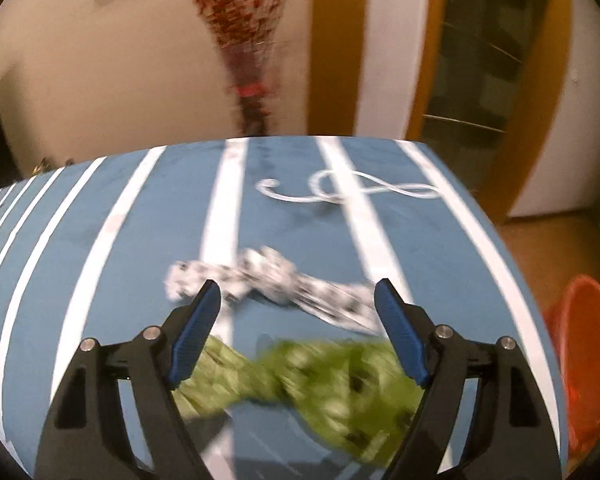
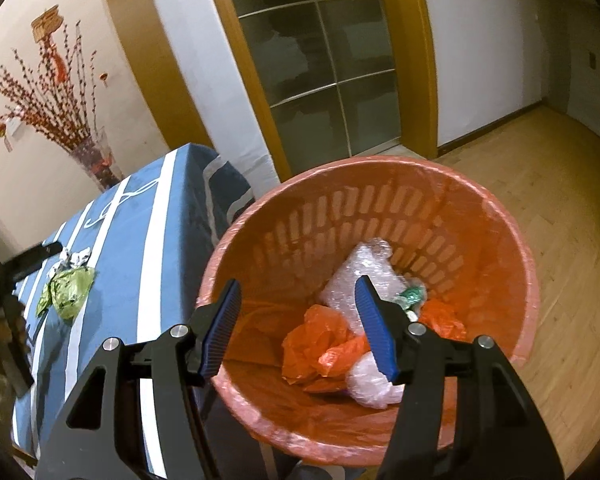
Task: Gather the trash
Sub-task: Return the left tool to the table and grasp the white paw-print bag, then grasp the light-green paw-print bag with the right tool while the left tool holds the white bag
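Observation:
My left gripper [image 1: 297,284] is open over a table with a blue, white-striped cloth [image 1: 120,240]. A crumpled green wrapper [image 1: 320,384] lies on the cloth below and between its fingers, and the pads are not pressing on it. Just beyond lies a white wrapper with black spots [image 1: 268,276]. My right gripper [image 2: 298,280] is open with nothing between its fingers, above an orange bin [image 2: 480,208] lined with an orange bag. In the bin are bubble wrap [image 2: 352,276], an orange plastic bag [image 2: 320,344] and clear plastic [image 2: 368,388]. The right wrist view also shows the green wrapper [image 2: 70,290].
The bin [image 1: 584,344] stands on the wooden floor [image 2: 540,184] against the table's right side. A vase of red branches [image 2: 96,160] stands at the table's far edge by the wall. A glass door with an orange frame [image 2: 320,80] is behind. A blurred hand holds the left gripper's black fingers [image 2: 40,254].

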`<state>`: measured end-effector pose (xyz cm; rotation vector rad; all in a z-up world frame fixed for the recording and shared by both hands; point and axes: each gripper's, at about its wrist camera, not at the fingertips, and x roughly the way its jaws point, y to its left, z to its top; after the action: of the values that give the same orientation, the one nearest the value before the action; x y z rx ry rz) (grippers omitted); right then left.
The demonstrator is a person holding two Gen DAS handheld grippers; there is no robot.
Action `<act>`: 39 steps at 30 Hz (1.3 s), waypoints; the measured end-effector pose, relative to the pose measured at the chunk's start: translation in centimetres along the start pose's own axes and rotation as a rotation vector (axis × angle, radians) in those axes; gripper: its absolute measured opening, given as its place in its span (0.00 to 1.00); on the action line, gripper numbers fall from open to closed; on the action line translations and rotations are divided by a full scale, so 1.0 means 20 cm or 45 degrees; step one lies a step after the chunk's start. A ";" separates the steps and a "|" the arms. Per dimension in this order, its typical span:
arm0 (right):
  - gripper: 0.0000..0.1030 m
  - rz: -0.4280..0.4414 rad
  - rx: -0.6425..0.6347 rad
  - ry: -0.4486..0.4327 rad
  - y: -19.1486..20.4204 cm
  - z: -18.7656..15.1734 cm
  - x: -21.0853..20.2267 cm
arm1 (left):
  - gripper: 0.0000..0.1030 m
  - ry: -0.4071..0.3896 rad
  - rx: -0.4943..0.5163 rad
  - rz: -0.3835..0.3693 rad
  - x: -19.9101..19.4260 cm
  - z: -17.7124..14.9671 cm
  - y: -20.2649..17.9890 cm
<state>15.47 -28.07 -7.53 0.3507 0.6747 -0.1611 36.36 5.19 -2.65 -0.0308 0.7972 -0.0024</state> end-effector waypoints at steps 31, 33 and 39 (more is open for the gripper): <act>0.57 0.147 -0.189 0.049 0.37 0.01 0.06 | 0.17 0.034 -0.006 0.015 0.13 0.04 0.15; 0.57 0.180 -0.226 0.052 0.46 0.02 0.06 | 0.17 0.011 -0.023 0.017 0.09 0.04 0.20; 0.57 0.287 -0.363 0.093 0.75 -0.02 0.11 | 0.17 -0.038 -0.080 0.037 -0.04 0.01 0.39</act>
<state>20.89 -14.04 -5.29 0.1566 0.7144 0.1622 35.80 13.08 -2.19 -0.0786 0.7679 0.0502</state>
